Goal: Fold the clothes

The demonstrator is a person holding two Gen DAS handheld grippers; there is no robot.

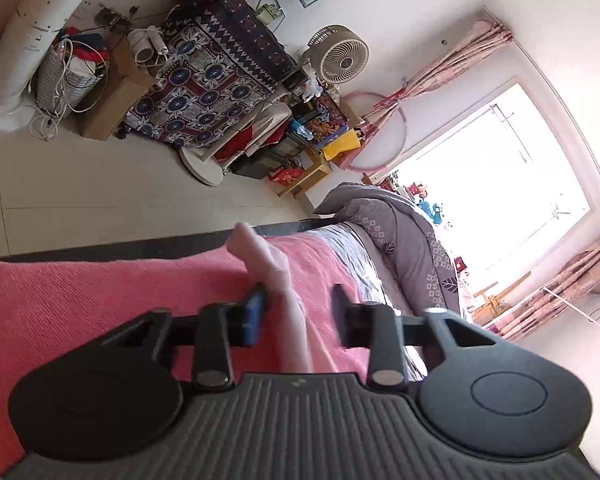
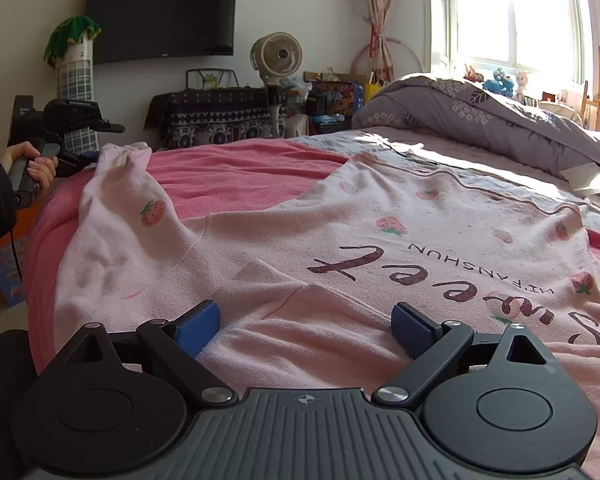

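The right gripper (image 2: pixel 306 328) sits low over the near edge of a pale pink sweatshirt (image 2: pixel 380 232), its blue-padded jaws spread wide, one on either side of a fold of fabric and clamped on nothing. The sweatshirt lies flat on a pink blanket (image 2: pixel 228 184) on the bed, front side up, with strawberry prints and dark lettering across the chest. Its sleeve (image 2: pixel 116 208) runs off to the left and rises at the cuff end, where a hand (image 2: pixel 36 168) holds the left gripper (image 2: pixel 80 156). In the left wrist view, that gripper's jaws stand apart with the sleeve passing up between them: the cloth lies against the blue-padded finger (image 1: pixel 256 312), and a gap shows between it and the other finger, which is blurred. Further back a grey quilt (image 2: pixel 480 116) is bunched on the bed below a bright window (image 2: pixel 508 20). Against the far wall stand a fan (image 2: pixel 277 56) and a wall-mounted television (image 2: pixel 160 12).
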